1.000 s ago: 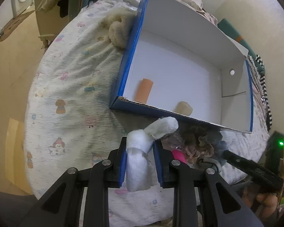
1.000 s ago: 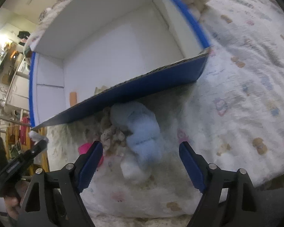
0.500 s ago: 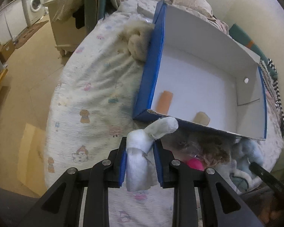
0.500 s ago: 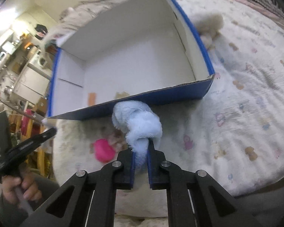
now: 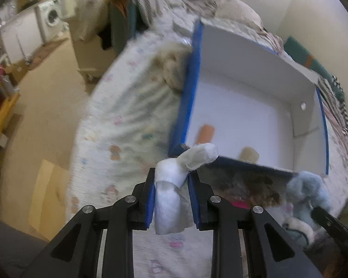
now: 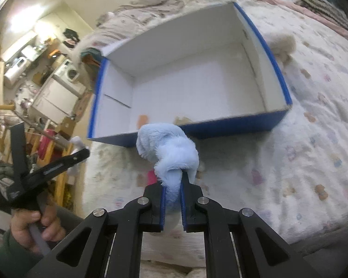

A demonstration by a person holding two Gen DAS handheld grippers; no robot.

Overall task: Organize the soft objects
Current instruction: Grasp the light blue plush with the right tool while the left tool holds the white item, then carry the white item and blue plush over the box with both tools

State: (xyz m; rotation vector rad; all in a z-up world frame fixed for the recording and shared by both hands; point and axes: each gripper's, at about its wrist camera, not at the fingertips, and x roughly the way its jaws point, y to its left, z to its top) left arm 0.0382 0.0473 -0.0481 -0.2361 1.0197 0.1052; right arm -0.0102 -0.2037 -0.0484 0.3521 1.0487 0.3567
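Blue plush (image 6: 168,148) now higher, lifted.

White sock (image 5: 171,192) and blue plush (image 6: 171,153) held above bed, near blue box (image 6: 234,125)

1. The left gripper (image 5: 171,185) was clamped on a white plush toy (image 5: 174,185), whose upper end bent right towards the box.
2. A blue-sided white box (image 5: 255,106) lay on the bed (image 5: 118,125), holding an orange roll (image 5: 205,134) and a tan roll (image 5: 249,154) near its front wall.
3. A cream fluffy toy (image 5: 171,67) lay touching the box's left wall.
4. At lower right, a pale blue plush (image 5: 306,190) showed beside a brown furry toy (image 5: 262,185).
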